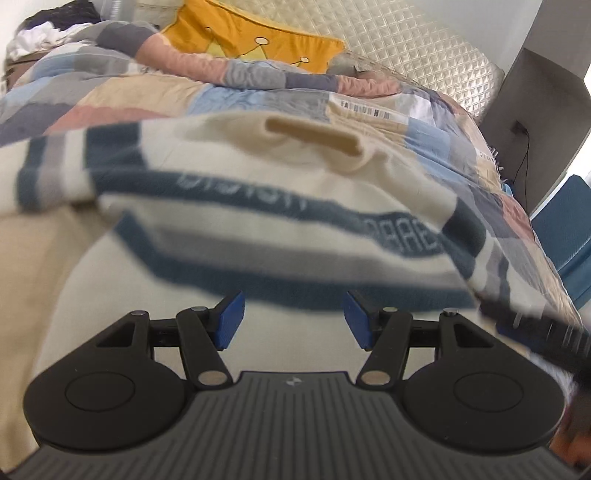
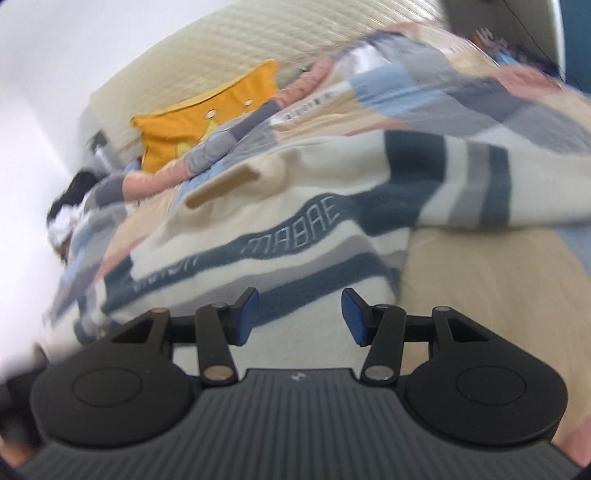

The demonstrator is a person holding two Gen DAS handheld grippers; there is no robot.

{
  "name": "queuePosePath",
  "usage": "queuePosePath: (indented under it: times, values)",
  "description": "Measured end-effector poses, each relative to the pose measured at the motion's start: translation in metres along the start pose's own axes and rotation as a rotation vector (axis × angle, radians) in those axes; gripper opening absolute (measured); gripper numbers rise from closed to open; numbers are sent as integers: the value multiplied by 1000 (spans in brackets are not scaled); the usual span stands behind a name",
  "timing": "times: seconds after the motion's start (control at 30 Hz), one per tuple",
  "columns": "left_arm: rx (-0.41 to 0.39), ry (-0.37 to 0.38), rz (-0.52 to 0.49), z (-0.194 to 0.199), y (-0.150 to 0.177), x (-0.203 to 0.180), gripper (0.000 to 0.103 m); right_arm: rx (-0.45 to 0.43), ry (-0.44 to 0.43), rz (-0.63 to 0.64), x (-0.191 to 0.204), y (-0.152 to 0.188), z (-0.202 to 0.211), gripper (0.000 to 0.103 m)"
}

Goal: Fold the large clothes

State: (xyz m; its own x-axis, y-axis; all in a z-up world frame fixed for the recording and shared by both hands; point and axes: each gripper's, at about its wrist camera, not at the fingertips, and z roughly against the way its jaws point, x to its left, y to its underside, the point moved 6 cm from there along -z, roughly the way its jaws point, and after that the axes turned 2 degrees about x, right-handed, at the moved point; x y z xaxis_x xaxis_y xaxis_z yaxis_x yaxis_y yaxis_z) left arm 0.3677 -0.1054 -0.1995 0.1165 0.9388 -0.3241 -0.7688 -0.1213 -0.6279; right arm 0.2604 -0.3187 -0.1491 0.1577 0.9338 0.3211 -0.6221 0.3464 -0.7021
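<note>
The cream fleece sweater with dark teal and grey stripes lies spread on the bed, filling the centre of the left wrist view. Its tan collar band sits in the upper centre of that frame, and pale lettering runs along the widest teal stripe; the letters are blurred there. One striped sleeve extends toward the left edge of the frame. The sweater rests on a patchwork quilt of blue, grey, pink and beige blocks, which covers the upper half of the frame. A mustard-yellow cushion leans against the cream quilted headboard at the top.

The left gripper occupies the lower centre of its frame. Its two blue pads stand moderately apart with nothing between them; the pale lower part of the sweater shows through the gap. A blurred dark object crosses the lower right corner of this frame; it cannot be identified.

In the right wrist view the whole scene is tilted and smeared. The sweater runs across the middle of the frame, with the sleeve reaching toward the right edge and the collar band left of centre. The right gripper sits in the lower centre, jaws part-way open and empty, over the sweater's bottom portion. A plain beige sheet shows to the right of the garment.
</note>
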Motion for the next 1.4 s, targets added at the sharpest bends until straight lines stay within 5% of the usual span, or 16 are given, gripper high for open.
queuePosePath:
  times: [0.17,0.4,0.6,0.77,1.13,1.4]
  values:
    - [33,7,74,-58,-57,-2,65,2,-34,-57,-23,-11,-12,52]
    - [95,-153,23,-157,-132,0,65,-26,-2,-17,-38,-21,-30,54]
    - [142,-274,-57,-234,-165,4,65,2,-27,-10,-36,-18,-52,54]
    - [117,-360,-41,-281,-203,18,65,-1,-18,-47,-45,-21,-61,54]
    - [45,-432,-53,-342,-246,28,68,12,0,21,-40,-17,-90,54]
    - [49,-427,-93,-325,-240,17,69,6,5,26,-42,-17,-96,54]
